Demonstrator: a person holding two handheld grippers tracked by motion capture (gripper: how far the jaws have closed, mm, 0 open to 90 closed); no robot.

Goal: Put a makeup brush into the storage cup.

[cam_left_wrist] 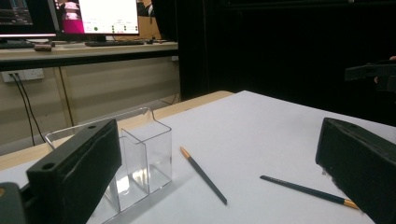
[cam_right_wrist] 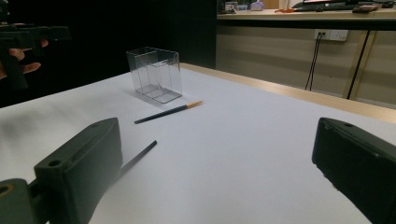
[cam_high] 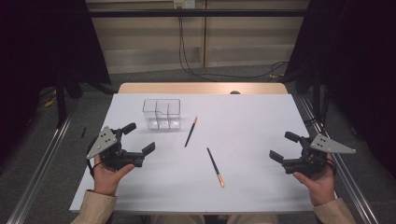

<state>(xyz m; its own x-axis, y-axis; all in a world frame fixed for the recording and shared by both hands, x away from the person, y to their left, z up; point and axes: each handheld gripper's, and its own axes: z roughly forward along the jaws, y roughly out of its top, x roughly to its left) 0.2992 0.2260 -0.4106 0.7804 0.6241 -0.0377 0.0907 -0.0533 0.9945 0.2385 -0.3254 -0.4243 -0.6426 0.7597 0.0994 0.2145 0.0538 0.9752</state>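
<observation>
Two dark pencils with orange ends lie on the white table sheet (cam_high: 252, 116): one (cam_high: 190, 131) just right of a clear divided container (cam_high: 161, 113), the other (cam_high: 215, 167) nearer me at mid table. My left gripper (cam_high: 139, 137) is held open at the left, below the container, with nothing between its jaws. My right gripper (cam_high: 283, 146) is open and empty at the right. The left gripper view looks between its own jaws (cam_left_wrist: 217, 163) at the container (cam_left_wrist: 144, 154) and both pencils (cam_left_wrist: 203, 175) (cam_left_wrist: 303, 189). In the right gripper view, the near pencil (cam_right_wrist: 140, 156) runs partly behind that gripper's (cam_right_wrist: 215, 158) left jaw.
A wooden strip (cam_high: 201, 87) edges the table's far side. Metal rails (cam_high: 46, 158) run along the floor on both sides. Cables (cam_high: 224, 74) trail on the floor beyond. Dark curtains flank the space. A desk with monitors (cam_left_wrist: 93, 18) stands behind.
</observation>
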